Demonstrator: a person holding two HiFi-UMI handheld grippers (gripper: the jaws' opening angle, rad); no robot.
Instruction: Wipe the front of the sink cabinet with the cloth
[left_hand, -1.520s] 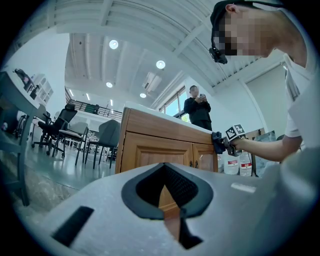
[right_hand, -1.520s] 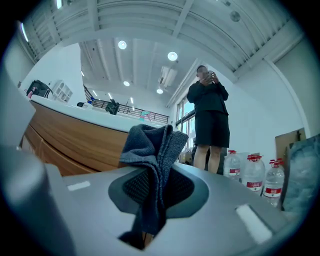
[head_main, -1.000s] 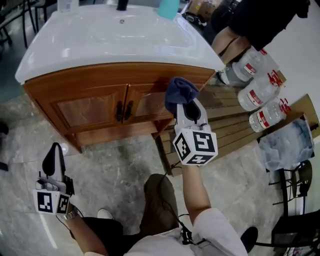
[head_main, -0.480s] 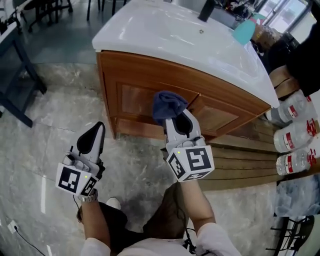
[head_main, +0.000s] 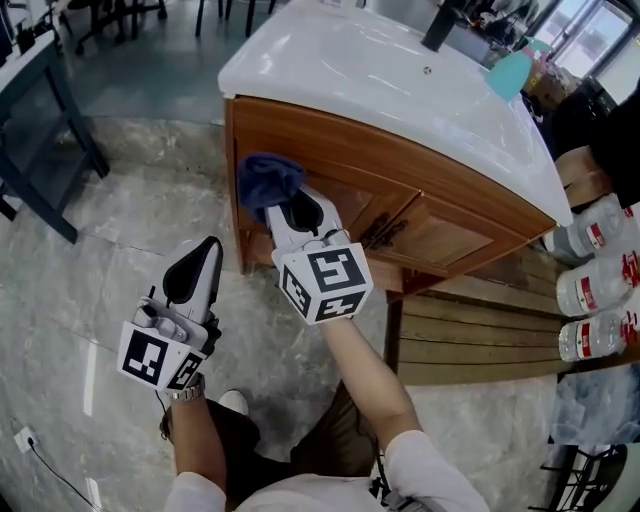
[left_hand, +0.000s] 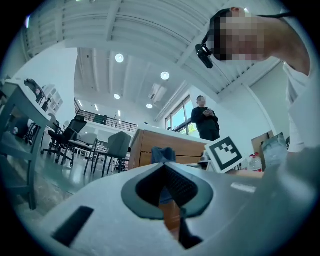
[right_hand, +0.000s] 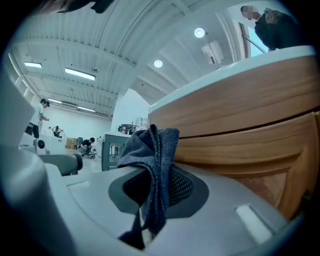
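Observation:
A wooden sink cabinet (head_main: 420, 215) with a white basin top (head_main: 370, 85) stands ahead of me. My right gripper (head_main: 285, 205) is shut on a dark blue cloth (head_main: 268, 178), and the cloth is pressed at the cabinet front near its left corner. In the right gripper view the cloth (right_hand: 152, 165) hangs bunched between the jaws, with the wood front (right_hand: 250, 130) close behind it. My left gripper (head_main: 195, 270) is held low over the floor, left of the cabinet, shut with nothing in it. In the left gripper view the cabinet (left_hand: 165, 147) and the cloth (left_hand: 162, 155) show beyond the closed jaws.
Several plastic water bottles (head_main: 600, 290) lie at the right beside wooden pallet slats (head_main: 470, 330). A dark table leg (head_main: 70, 150) stands at the left over the marbled floor. A person (left_hand: 205, 120) stands behind the cabinet. A teal cup (head_main: 510, 72) and a black faucet (head_main: 440, 25) sit on the basin.
My right gripper has carried the cloth leftwards along the cabinet front, from the doors' middle to the left corner. The left gripper has barely shifted.

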